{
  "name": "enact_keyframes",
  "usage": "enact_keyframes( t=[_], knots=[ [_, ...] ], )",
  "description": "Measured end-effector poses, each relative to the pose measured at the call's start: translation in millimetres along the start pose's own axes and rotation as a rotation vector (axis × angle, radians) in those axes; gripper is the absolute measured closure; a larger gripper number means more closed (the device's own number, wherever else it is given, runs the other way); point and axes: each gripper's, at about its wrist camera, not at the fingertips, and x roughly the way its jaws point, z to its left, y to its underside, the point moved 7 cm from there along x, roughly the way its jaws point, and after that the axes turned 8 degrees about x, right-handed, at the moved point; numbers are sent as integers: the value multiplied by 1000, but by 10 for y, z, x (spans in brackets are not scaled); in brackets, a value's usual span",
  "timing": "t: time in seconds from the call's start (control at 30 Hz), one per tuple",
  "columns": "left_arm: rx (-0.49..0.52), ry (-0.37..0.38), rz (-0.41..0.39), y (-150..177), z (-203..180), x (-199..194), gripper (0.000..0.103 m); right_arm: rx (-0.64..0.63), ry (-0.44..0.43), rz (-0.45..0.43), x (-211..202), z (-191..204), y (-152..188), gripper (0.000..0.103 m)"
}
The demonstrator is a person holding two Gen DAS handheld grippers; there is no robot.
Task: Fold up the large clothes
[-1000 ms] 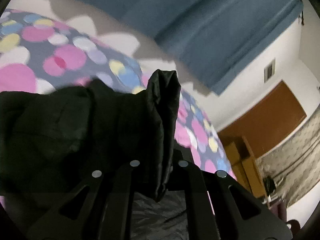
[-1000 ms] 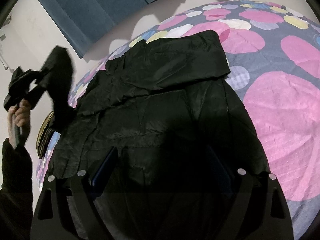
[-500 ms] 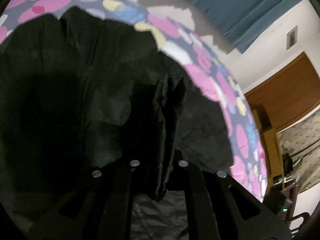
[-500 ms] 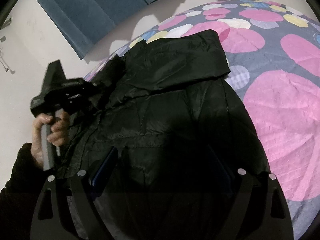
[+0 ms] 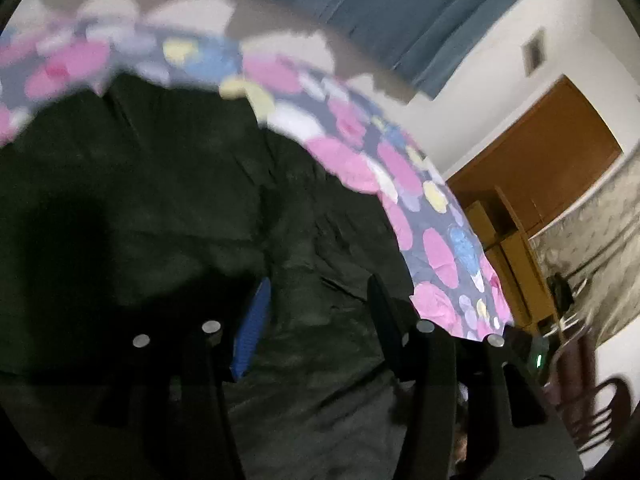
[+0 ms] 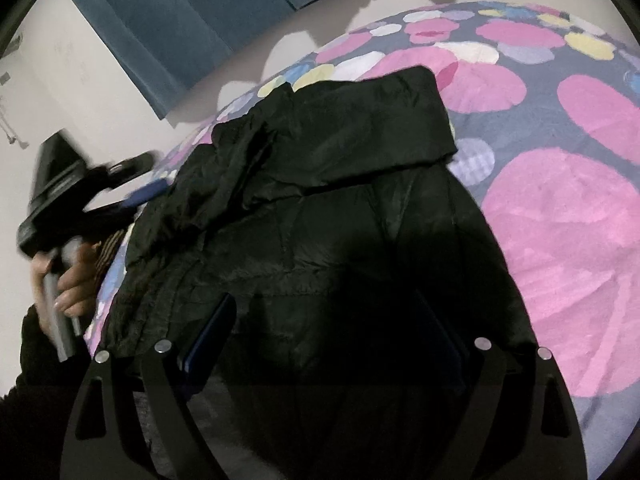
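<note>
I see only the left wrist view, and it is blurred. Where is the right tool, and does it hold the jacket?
Observer: The right tool hovers open over the near part of the black jacket; nothing is pinched.
Operator: Is one sleeve already folded in?
Observer: Yes, a sleeve lies across the far part of the jacket.
Operator: And how does my left tool look from outside?
Observer: The left tool, its jaws opening with nothing between them, is at the jacket's edge on the picture's left, where the cloth lies crumpled.
</note>
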Motion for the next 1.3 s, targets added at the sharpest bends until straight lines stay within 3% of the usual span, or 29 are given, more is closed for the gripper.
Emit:
enact_keyframes(
  t=[0.1, 0.2, 0.27, 0.37, 0.47, 0.67, 0.83, 0.97, 1.07, 1.13, 1.2, 1.3],
  knots=[
    [18, -82, -27, 45, 336, -419, 54, -32, -42, -14, -139, 292, -114, 15],
    [7, -217, -31, 121, 880, -720, 54, -63, -142, -6, -138, 648, -267, 15],
    [-42, -292, -31, 183, 1287, -886, 54, -68, -241, 28, 12, 946, -413, 15],
    [-130, -339, -41, 260, 1755, -1037, 54, -63, -324, 79, 346, 1245, -588, 16],
    [-176, -340, -50, 299, 2007, -1076, 54, -54, -357, 155, 816, 1419, -738, 16],
    [-233, -309, -21, 409, 2201, -912, 54, -31, -219, 281, 1562, 1232, -712, 17],
    [-251, -332, 29, 499, 2361, -770, 80, -42, -201, 282, 1681, 1208, -671, 17],
    [-289, -267, -2, 518, 2459, -797, 82, -29, -212, 272, 1667, 1208, -718, 17],
    [-269, -246, -24, 510, 2364, -973, 73, -25, -217, 246, 1503, 1219, -772, 17],
    [-264, -245, -66, 536, 2267, -1199, 47, -44, -208, 218, 1310, 1201, -780, 16],
    [-261, -251, -106, 603, 2211, -1425, 40, -70, -201, 193, 1071, 1135, -757, 16],
    [-218, -260, -136, 861, 2092, -1830, 38, -84, -149, 152, 570, 790, -641, 16]
  ],
)
